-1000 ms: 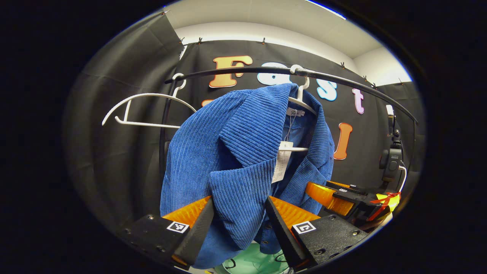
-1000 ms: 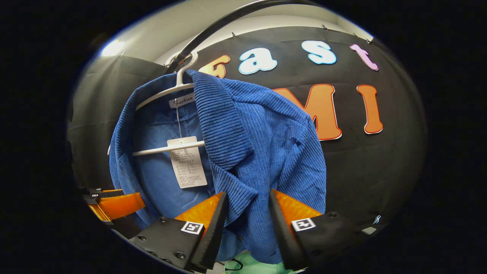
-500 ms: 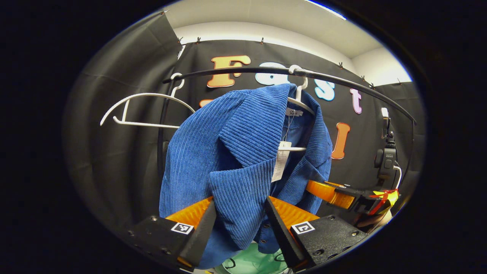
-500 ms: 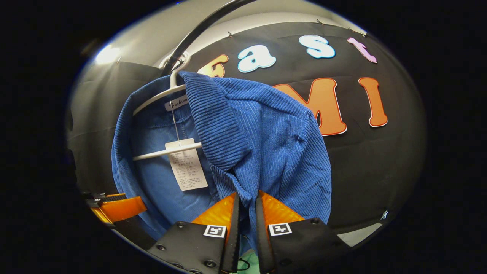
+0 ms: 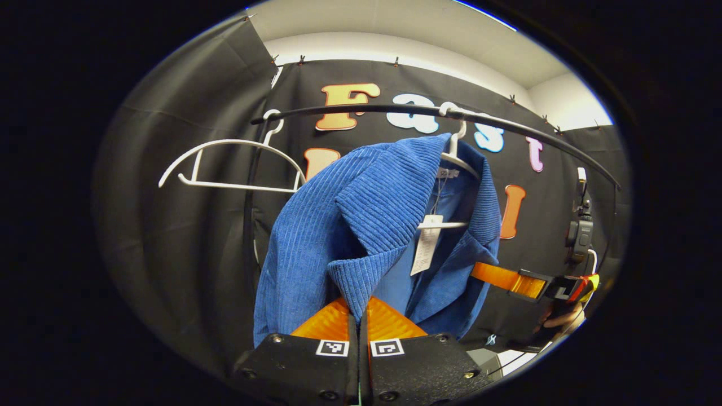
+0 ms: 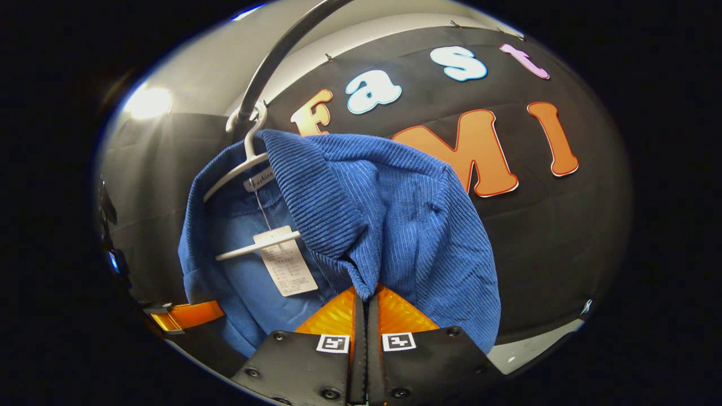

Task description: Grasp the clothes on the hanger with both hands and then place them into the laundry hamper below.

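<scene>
**A:** Which fixtures appear behind the garment?

**B:** A curved black rail (image 5: 361, 107) spans the left gripper view, carried by a black upright post (image 5: 248, 225) at its left end. A bare white hanger (image 5: 231, 163) hangs from the rail near that post.

**A:** And to the right?

**B:** A small black camera (image 5: 580, 231) on a stand, with a white cable below it. In the right gripper view, a bright ceiling light (image 6: 148, 102) glows at upper left, beside the rail (image 6: 271, 62).
</scene>
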The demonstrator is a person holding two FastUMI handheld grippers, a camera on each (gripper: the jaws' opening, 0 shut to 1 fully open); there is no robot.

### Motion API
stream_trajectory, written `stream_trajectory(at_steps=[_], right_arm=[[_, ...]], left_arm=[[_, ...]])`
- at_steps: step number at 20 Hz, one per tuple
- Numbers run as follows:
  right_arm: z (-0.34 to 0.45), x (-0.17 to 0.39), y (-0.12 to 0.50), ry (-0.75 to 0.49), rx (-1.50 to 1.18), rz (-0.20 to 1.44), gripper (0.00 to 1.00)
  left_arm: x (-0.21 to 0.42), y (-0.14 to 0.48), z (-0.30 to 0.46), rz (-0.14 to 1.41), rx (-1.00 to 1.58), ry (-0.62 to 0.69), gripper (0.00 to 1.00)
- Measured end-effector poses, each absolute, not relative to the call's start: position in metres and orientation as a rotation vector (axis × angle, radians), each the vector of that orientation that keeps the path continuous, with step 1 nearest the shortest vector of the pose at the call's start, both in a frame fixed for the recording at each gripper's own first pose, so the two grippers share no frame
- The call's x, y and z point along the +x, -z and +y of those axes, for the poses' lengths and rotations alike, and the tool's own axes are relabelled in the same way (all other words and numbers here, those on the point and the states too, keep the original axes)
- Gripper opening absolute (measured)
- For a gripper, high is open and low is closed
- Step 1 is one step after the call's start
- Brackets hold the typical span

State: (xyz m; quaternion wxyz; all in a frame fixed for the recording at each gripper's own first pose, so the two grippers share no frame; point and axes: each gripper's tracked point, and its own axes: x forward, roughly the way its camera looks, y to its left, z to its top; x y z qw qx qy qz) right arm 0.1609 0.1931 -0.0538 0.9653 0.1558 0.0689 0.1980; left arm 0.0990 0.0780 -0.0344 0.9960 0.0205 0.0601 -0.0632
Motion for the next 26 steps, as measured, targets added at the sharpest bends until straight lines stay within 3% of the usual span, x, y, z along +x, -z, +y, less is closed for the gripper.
stream_trajectory(at_steps=[17,26], right_arm=[[0.136,0.168,0.007,-0.487,0.687,0.162,0.08],[0.104,0.166,-0.039,-0.529,0.824,0.082,0.08]], left_arm=[[0.085,-0.048,0.124,0.039,-0.022,0.099,0.02],[0.096,-0.094,0.13,-0.018,0.005,0.144,0.0]])
